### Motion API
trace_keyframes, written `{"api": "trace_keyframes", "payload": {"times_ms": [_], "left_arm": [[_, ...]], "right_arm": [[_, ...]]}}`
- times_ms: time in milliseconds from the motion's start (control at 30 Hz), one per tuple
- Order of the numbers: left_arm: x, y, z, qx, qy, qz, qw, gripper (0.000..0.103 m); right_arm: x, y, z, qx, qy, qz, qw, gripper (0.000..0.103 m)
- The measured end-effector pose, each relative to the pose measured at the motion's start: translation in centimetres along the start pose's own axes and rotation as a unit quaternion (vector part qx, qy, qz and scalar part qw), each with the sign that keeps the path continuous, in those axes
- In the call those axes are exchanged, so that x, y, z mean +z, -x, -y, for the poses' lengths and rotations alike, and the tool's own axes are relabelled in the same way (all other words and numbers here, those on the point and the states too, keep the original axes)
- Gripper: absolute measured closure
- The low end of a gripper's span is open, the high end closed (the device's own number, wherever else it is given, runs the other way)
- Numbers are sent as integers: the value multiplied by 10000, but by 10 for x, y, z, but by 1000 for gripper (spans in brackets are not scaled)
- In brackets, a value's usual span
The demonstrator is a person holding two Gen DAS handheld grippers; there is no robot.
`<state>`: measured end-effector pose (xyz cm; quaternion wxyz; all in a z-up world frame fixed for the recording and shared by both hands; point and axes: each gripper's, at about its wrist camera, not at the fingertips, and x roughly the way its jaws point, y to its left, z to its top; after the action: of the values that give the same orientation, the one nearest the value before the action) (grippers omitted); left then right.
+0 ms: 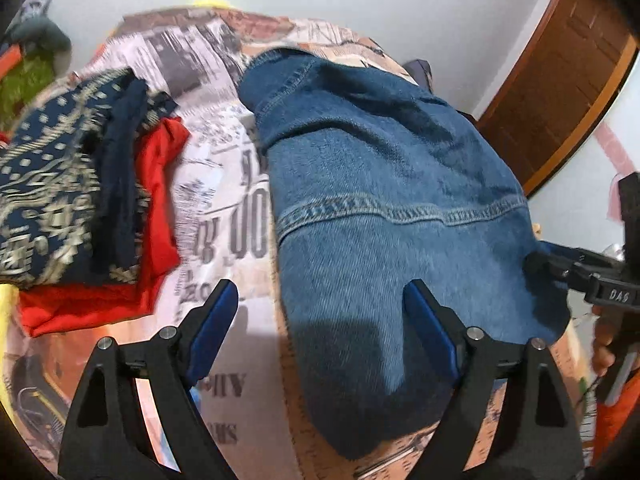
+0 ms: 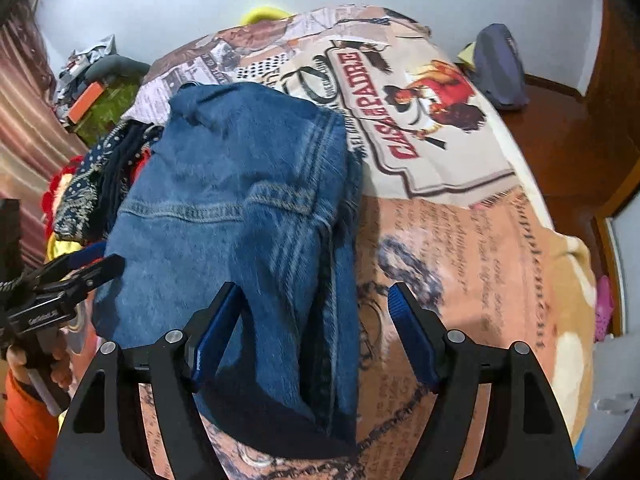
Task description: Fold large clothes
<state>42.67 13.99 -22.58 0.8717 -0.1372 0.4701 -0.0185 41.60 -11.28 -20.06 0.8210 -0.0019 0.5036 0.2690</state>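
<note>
Claws both released: left claw (image 1: 320, 308) gaped over the near left edge of the jeans (image 1: 384, 208), nothing pinched; right claw (image 2: 312, 312) gaped over their right edge, pads clear of the denim. Jeans lay folded on the bed (image 2: 460, 240), on a printed blanket. Just left of them sat a clothes pile (image 1: 80, 184), red and navy-patterned.

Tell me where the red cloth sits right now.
The red cloth lies at the left of the left wrist view, on the printed blanket, under the navy patterned fabric and left of the denim garment.
</note>
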Motion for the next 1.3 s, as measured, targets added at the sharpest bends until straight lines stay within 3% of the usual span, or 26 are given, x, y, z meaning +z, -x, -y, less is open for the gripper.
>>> {"api": "trace_keyframes", "payload": {"times_ms": [167,367,633,833,1000,1167,1300], "left_arm": [[16,-25,-16,-744,542,-530,9943,17],[24,-66,-51,-1739,1832,-1094,9614,17],[40,-80,-41,-1737,1598,-1082,9657,15],[54,-86,-35,-1822,1766,-1125,9607,16],[54,-76,-35,-1842,1653,-1099,9626,35],[53,-48,-26,-1760,1249,-978,9715,48],[53,-12,-12,-1744,929,-750,9774,54]], "right_arm": [[16,-32,10,307,-39,-353,9989,30],[32,-59,34,916,-662,-668,9913,26],[40,-91,44,1659,-964,-1107,9751,22],[44,-96,42,1834,-1039,-1237,9697,22],[43,-83,36,1883,-1004,-1125,9705,49],[42,-54,10,1608,-645,-879,9810,64],[42,-30,-11,1553,-388,-720,9845,69]]}}
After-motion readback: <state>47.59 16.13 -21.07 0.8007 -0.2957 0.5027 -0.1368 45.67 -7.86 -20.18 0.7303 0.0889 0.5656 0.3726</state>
